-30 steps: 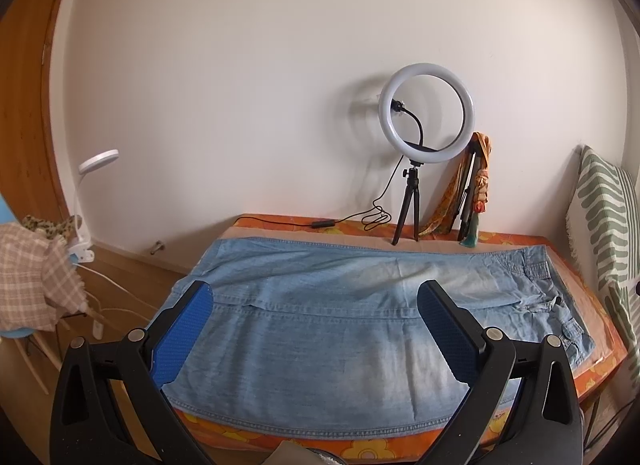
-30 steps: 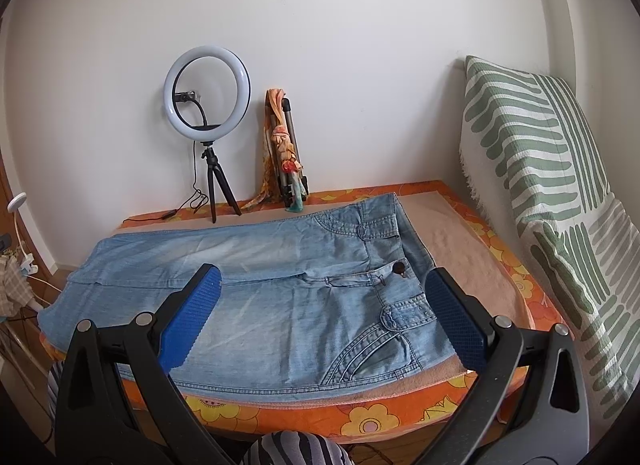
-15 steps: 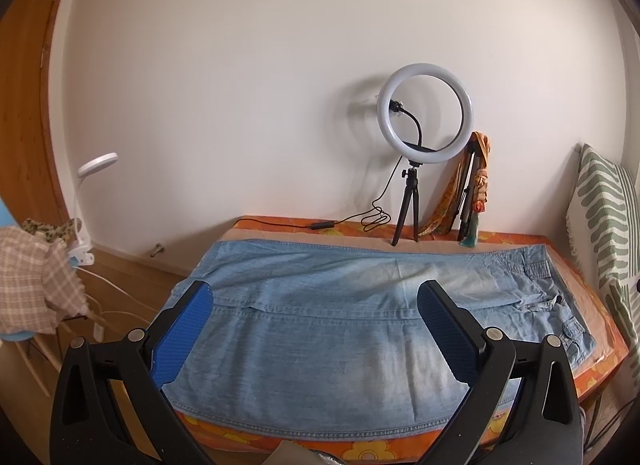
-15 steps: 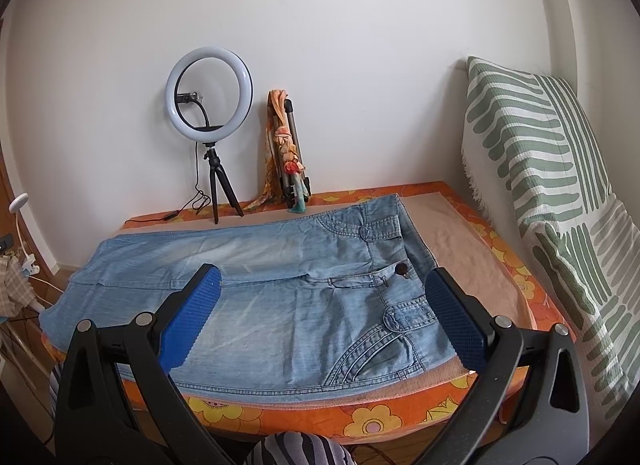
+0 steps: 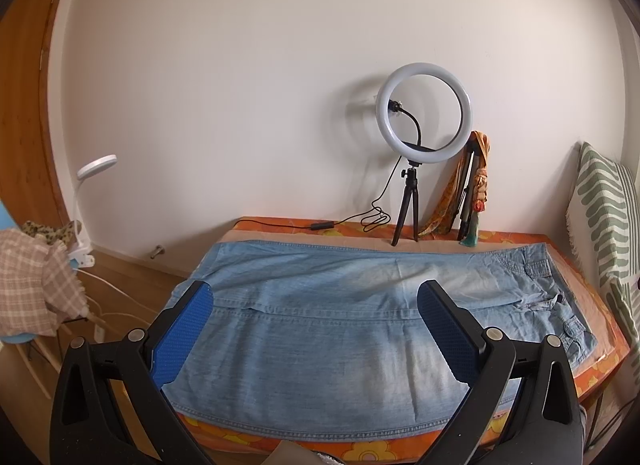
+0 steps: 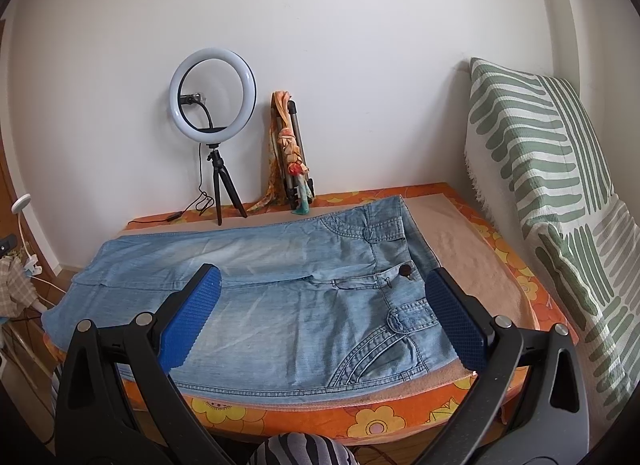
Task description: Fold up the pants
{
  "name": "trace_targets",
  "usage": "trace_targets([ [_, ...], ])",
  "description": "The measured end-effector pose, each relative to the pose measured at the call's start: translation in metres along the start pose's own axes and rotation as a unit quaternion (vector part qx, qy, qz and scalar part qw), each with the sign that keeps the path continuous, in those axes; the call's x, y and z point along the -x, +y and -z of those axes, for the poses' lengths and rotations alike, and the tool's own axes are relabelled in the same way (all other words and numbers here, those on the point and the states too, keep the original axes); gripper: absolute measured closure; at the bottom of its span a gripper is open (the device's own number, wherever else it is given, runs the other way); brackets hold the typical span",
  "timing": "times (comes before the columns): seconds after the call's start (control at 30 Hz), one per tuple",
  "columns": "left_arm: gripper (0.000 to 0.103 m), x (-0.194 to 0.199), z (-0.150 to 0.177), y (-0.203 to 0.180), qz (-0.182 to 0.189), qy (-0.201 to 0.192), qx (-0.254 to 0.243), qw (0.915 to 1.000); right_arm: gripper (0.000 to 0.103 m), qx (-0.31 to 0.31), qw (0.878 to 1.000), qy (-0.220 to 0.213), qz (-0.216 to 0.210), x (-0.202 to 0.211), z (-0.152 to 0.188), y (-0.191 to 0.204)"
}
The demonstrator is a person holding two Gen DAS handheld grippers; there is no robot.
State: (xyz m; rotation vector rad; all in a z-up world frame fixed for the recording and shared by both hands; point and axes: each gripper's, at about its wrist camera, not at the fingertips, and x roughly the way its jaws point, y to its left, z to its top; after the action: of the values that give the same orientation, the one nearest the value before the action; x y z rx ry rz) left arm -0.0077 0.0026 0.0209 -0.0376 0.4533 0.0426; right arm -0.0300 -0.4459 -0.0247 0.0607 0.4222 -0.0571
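Light blue jeans [image 5: 320, 341] lie flat across an orange flowered table [image 5: 372, 443], legs to the left, waistband to the right. In the right wrist view the jeans [image 6: 280, 297] show the waistband button and front pockets at the right. My left gripper [image 5: 316, 297] is open and empty, held above the near edge over the legs. My right gripper [image 6: 324, 281] is open and empty, held above the near edge over the waist end.
A ring light on a tripod [image 5: 424, 125] and a folded tripod with an orange scarf [image 5: 474, 189] stand at the back by the wall. A green striped cushion [image 6: 560, 193] leans at the right. A chair with plaid cloth [image 5: 32, 289] stands left.
Both views have shifted very slightly; the jeans lie as before and both grippers stay open.
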Motion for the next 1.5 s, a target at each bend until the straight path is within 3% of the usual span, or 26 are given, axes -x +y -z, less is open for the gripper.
trace_targets([
  [1.2, 0.001, -0.035, 0.001, 0.011, -0.014, 0.017, -0.012, 0.9997, 0.0, 0.018, 0.999, -0.003, -0.037, -0.035, -0.005, 0.022],
  [1.5, 0.001, -0.064, -0.007, 0.037, -0.043, 0.026, -0.022, 0.9985, 0.0, 0.048, 0.997, 0.001, -0.065, -0.066, -0.027, 0.042],
])
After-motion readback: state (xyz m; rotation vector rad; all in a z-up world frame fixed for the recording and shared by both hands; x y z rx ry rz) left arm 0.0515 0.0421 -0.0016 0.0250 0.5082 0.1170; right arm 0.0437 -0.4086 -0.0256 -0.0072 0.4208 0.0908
